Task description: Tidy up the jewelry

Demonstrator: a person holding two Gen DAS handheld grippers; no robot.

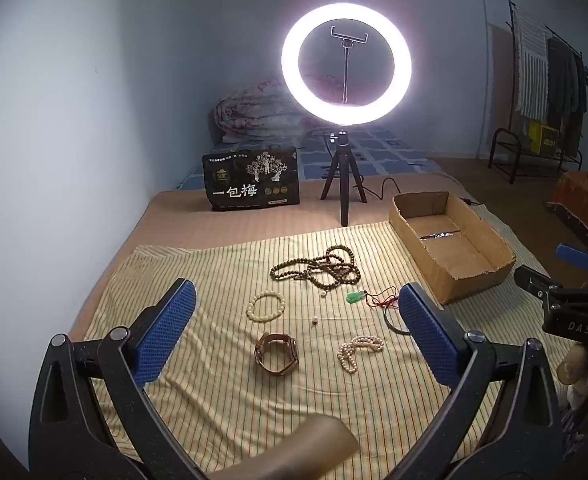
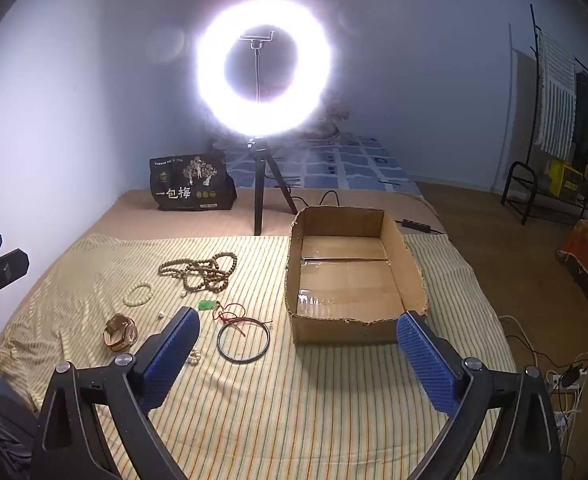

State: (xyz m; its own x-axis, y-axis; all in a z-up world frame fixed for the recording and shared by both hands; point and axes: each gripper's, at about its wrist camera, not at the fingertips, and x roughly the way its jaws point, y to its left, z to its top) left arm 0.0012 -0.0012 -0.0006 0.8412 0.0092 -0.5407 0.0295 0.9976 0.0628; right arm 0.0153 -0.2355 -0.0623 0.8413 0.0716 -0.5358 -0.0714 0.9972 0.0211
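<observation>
Both tongs stand wide apart and grip nothing: the left gripper (image 1: 298, 332) hangs over the scattered jewelry, the right gripper (image 2: 298, 356) over bare cloth before the cardboard box (image 2: 412, 268). Between the left one's pads lie a brown watch (image 1: 276, 354), a pearl strand (image 1: 358, 351), a cream bead bracelet (image 1: 265, 307) and one loose bead (image 1: 315, 320); farther off sit a tangled heap of brown prayer beads (image 1: 322, 268), a green pendant (image 1: 354, 297) on red cord, and a dark bangle (image 2: 244, 340) close to the box's near left corner. The box looks empty, so I judge nothing is sorted yet. Likely trouble: the red cord crosses the bangle and could drag it along; the brown beads may lift only partly and snag; the pearls or the loose bead could slip from the pads; and pinching low may catch the soft, wrinkled striped cloth (image 2: 314, 420) and shift everything. The cloth covers a tan mattress, with a bright ring light (image 1: 346, 64) on a tripod and a dark printed bag (image 1: 251, 184) behind, pale walls, and a clothes rack (image 2: 566, 120) at right.
</observation>
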